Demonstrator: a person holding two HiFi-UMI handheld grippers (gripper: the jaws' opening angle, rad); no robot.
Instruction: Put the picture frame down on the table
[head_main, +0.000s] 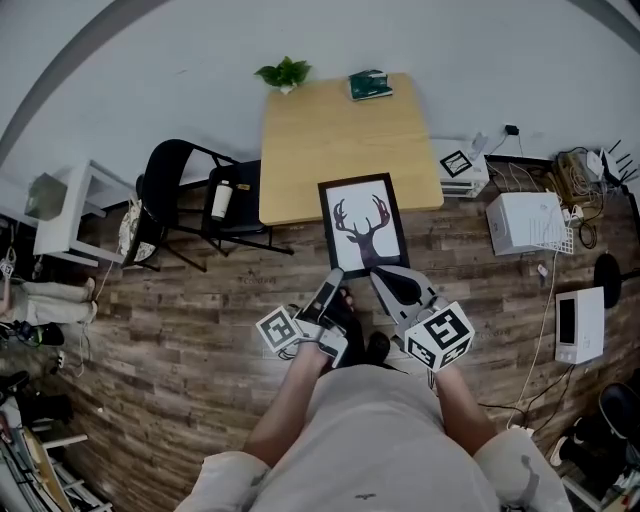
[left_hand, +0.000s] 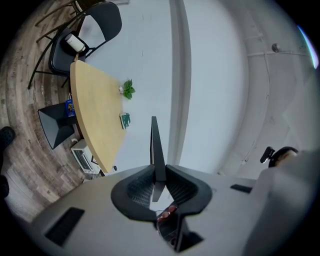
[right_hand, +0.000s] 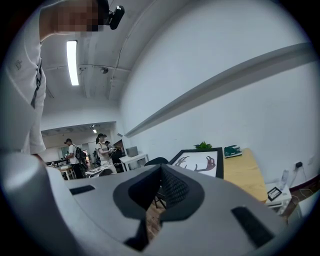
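Holding stage of the task; placement not yet begun.

Item: picture frame (head_main: 362, 222), black border, deer print. It is off the counter (head_main: 300, 150) and in the air, reaching forward from both hand-held grippers. In the head view its far end overlaps the counter's near edge.

Item: left hand-held gripper (left_hand: 159, 170). Its jaws are narrow and clamped on the frame's near edge. The frame runs straight ahead of it, seen edge-on between the pads.

Item: right hand-held gripper (right_hand: 161, 167). Its jaws are together with nothing between them. The frame sits ahead and off to one side, print face showing.

Item: counter, pale wood, ahead of both hand-held grippers and beyond the frame. A small plant (head_main: 285, 73) and a green book (head_main: 370, 86) sit at its far end.

Next move, as I judge it: carry the left hand-held gripper forward until the frame is over the wood, then lower it until it rests. Only then spread the jaws. With one edge gripped the frame may swing, so the right hand-held gripper could steady it.
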